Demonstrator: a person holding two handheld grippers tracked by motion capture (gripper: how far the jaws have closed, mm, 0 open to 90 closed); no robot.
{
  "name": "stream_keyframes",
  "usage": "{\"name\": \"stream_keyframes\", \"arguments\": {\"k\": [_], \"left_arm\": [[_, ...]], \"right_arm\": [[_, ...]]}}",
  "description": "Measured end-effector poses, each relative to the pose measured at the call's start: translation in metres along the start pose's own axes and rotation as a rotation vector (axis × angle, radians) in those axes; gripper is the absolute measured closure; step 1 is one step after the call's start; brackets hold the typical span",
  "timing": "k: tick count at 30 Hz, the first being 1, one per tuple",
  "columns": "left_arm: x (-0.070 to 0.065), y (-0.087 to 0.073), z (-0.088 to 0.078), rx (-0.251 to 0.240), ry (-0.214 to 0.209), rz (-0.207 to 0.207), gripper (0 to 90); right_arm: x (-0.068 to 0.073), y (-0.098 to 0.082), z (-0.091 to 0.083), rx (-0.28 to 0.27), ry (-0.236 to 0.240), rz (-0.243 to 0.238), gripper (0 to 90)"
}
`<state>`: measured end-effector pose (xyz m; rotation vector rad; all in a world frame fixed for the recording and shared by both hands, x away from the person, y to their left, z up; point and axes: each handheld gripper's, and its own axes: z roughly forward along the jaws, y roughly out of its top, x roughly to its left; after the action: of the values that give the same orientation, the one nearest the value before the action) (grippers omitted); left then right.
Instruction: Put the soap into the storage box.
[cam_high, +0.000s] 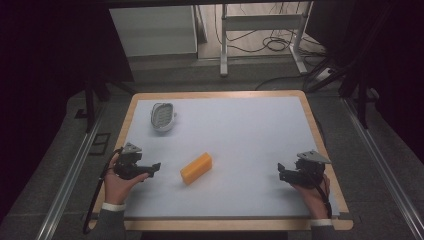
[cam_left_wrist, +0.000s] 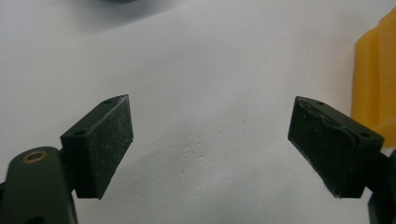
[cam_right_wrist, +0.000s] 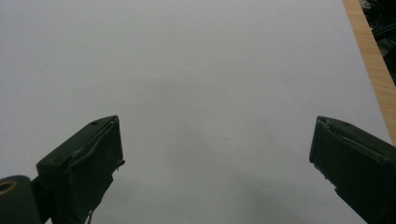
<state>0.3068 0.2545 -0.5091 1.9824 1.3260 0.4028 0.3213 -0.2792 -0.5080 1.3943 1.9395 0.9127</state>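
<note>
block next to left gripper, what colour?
Orange-yellow block; clearest in the high view.

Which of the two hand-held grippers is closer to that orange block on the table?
The left. The left gripper sits just to the left of the orange block, jaws open and pointing toward it without touching. The right gripper is far off on the block's other side, near the table's right edge.

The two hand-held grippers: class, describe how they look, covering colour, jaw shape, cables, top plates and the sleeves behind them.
Both the left gripper and the right gripper are black, each topped by a grey three-cornered plate. Their jaws are blocky black pads with speckled, worn faces and small screw holes. A black cable trails from each. The sleeves are dark grey with white cuffs.
</note>
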Motion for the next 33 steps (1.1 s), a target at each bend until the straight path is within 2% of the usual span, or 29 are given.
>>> {"name": "stream_keyframes", "arguments": {"k": [1,3,11,14,16,18,20,25,33], "left_arm": [[-0.001,0.001,-0.002,-0.003,-0.023,-0.013,17.4],[-0.001,0.003,-0.003,-0.005,-0.031,-0.019,18.2],[0.001,0.012,-0.013,-0.024,-0.025,-0.027,18.8],[-0.002,0.018,-0.016,-0.021,-0.030,-0.005,18.5],[-0.004,0.025,-0.020,-0.022,-0.019,0.024,17.7],[-0.006,0.026,-0.021,-0.026,-0.020,0.030,17.4],[-0.010,0.031,-0.025,-0.039,-0.044,0.039,17.1],[-0.015,0.037,-0.029,-0.044,-0.051,0.059,17.2],[-0.027,0.052,-0.033,-0.056,-0.066,0.126,17.1]], "right_arm": [[-0.001,-0.001,0.000,0.001,-0.001,-0.001,2.9],[-0.001,-0.001,-0.001,-0.001,-0.005,0.001,3.0],[-0.006,-0.002,-0.006,-0.014,-0.008,0.016,3.3],[-0.008,-0.003,-0.006,-0.012,-0.011,0.023,3.3],[-0.008,-0.003,-0.007,-0.012,-0.013,0.027,3.3],[-0.008,-0.003,-0.007,-0.014,-0.013,0.028,3.3],[-0.009,-0.002,-0.009,-0.016,-0.014,0.028,3.3],[-0.011,-0.003,-0.013,-0.020,-0.017,0.033,3.3],[-0.013,-0.003,-0.015,-0.022,-0.013,0.032,3.6]]}}
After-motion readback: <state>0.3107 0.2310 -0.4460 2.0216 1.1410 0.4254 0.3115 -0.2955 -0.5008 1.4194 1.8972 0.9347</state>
